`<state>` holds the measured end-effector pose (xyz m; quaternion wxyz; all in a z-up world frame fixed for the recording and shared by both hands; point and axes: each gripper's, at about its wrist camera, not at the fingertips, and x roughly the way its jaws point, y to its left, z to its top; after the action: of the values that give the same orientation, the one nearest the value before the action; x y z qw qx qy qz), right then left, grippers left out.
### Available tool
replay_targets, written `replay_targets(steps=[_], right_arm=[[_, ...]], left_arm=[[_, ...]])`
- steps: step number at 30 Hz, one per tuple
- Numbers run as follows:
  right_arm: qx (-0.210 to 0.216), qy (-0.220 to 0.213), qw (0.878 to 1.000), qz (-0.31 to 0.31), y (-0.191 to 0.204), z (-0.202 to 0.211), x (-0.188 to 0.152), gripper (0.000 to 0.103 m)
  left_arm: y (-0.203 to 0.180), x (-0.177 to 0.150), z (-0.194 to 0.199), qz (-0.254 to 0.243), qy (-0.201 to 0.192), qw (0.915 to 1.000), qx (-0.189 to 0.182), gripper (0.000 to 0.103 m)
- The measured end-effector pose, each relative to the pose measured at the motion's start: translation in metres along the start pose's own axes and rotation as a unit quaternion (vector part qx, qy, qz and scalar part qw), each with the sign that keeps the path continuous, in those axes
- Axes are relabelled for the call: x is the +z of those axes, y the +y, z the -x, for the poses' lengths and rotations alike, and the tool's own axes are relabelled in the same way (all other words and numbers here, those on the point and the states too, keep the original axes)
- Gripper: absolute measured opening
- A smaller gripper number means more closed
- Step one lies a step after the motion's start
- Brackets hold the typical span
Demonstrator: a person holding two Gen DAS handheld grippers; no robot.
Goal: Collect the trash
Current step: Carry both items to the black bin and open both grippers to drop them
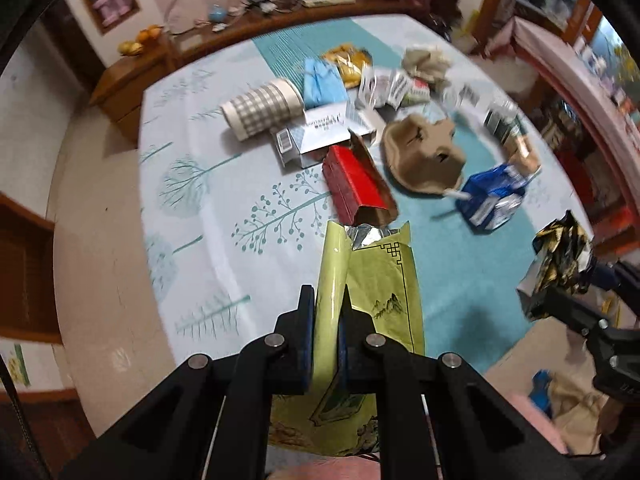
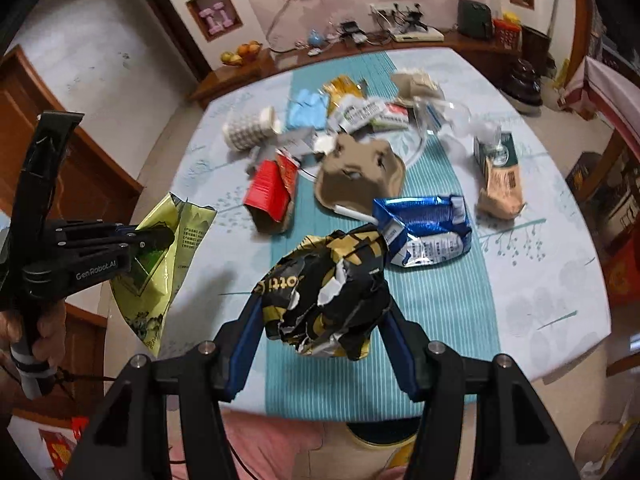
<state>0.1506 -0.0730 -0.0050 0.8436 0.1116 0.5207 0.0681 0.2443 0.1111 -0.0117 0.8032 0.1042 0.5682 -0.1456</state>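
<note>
Both wrist views are curved by the lens and softened by motion blur, so print on the far litter cannot be read, and the room beyond the table (image 2: pixel 560 280) is cut off by the dark lens rim. The lower end of the yellow-green foil pouch (image 1: pixel 380 280) is hidden behind the left gripper (image 1: pixel 325 312) and its linkage; in the right wrist view the same pouch (image 2: pixel 160 272) hangs past the table's near-left edge, partly covered by that gripper (image 2: pixel 160 240). A hand (image 2: pixel 48 332) grips its handle, cut off at the frame edge. The left jaws are pressed fully together on a folded side of the pouch, which is clear of the tablecloth. The right gripper (image 2: pixel 320 320) holds a crumpled black-and-gold wrapper (image 2: pixel 324 292) between blue-lined fingers (image 2: pixel 242 344) standing about half spread, both pads touching the crumple; its underside is hidden. In the left wrist view this wrapper (image 1: pixel 560 264) shows at the right edge. On the table lie a red carton (image 1: pixel 356 184), a blue-and-white milk carton (image 2: pixel 424 228) with a straw, a brown pulp tray (image 2: pixel 360 176) and a checked paper cup (image 1: pixel 260 110); the heap behind them is too blurred to sort.
</note>
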Motion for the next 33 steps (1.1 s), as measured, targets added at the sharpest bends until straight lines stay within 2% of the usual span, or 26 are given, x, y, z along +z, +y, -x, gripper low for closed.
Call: replay_targets(steps=[7,11,15,18,21,26,30,33], right_arm=[[0.013,-0.019,0.999,0.042,-0.002,0.048,-0.014,0.058],[0.022,-0.024,0.997,0.068,-0.012,0.072,-0.031,0.058],[0.024,-0.024,0.995,0.089,-0.030,0.086,-0.054,0.058],[0.028,-0.023,0.995,0.095,-0.047,0.091,-0.074,0.058],[0.035,-0.004,0.996,0.079,-0.065,0.088,-0.094,0.058],[0.038,0.028,0.997,0.054,-0.090,0.075,-0.129,0.058],[0.034,0.049,0.998,0.027,-0.110,0.050,-0.161,0.059],[0.027,0.075,0.997,-0.004,-0.128,0.013,-0.189,0.059]], left_arm=[[-0.033,-0.038,0.062,0.056,-0.056,0.9967,0.014,0.007],[-0.064,-0.068,0.083,0.091,-0.083,0.9921,0.024,0.007],[-0.094,-0.099,0.088,0.127,-0.094,0.9872,0.023,0.007],[-0.118,-0.121,0.080,0.142,-0.089,0.9856,0.025,0.007],[-0.139,-0.140,0.069,0.150,-0.078,0.9853,0.026,0.007],[-0.174,-0.168,0.046,0.134,-0.064,0.9889,0.015,0.008],[-0.194,-0.184,0.011,0.110,-0.048,0.9927,0.008,0.008],[-0.204,-0.196,-0.028,0.107,-0.033,0.9937,0.003,0.008]])
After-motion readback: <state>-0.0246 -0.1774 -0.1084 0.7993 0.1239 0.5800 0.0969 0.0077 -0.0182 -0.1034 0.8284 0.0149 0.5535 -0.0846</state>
